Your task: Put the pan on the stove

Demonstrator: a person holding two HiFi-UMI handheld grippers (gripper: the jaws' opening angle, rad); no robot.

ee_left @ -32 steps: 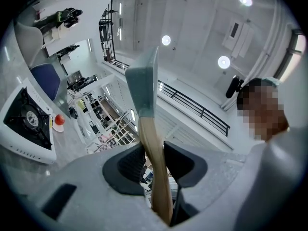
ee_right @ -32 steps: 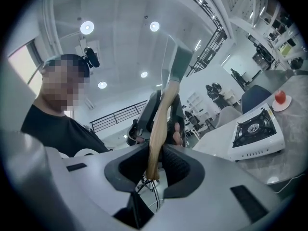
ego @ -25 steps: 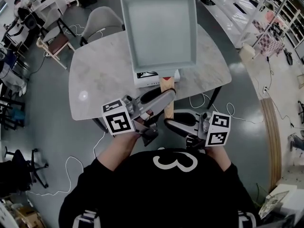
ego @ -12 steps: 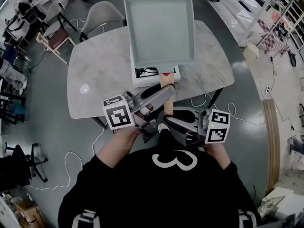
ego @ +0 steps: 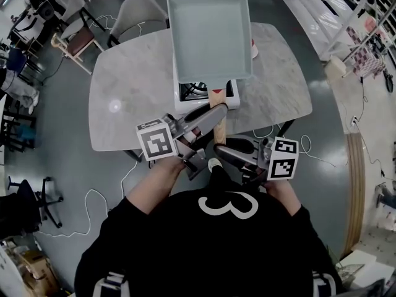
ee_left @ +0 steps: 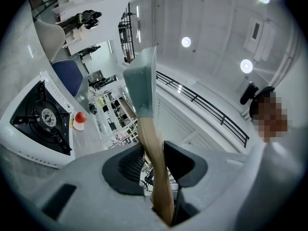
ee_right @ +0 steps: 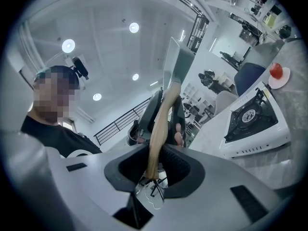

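A square grey pan [ego: 210, 36] with a wooden handle [ego: 218, 117] hangs above the white single-burner stove [ego: 205, 94] on the marble table [ego: 130, 104] and hides most of it. My left gripper [ego: 213, 113] is shut on the handle near the pan. My right gripper [ego: 224, 150] is shut on the handle's near end. In the left gripper view the handle [ee_left: 153, 148] runs up between the pads of the left gripper [ee_left: 154, 153] to the pan [ee_left: 143, 88], with the stove [ee_left: 41, 119] at lower left. In the right gripper view the right gripper [ee_right: 156, 160] clamps the handle [ee_right: 159, 124].
A red object on a small white dish [ee_right: 277, 72] sits on the table beyond the stove. A grey chair [ego: 137, 12] and a wooden chair [ego: 73, 43] stand at the table's far left. Cables trail on the floor near the table's front edge.
Both grippers have carried the pan away from me and lower over the stove. The burner now shows under the pan's near edge. Both grips are unchanged.
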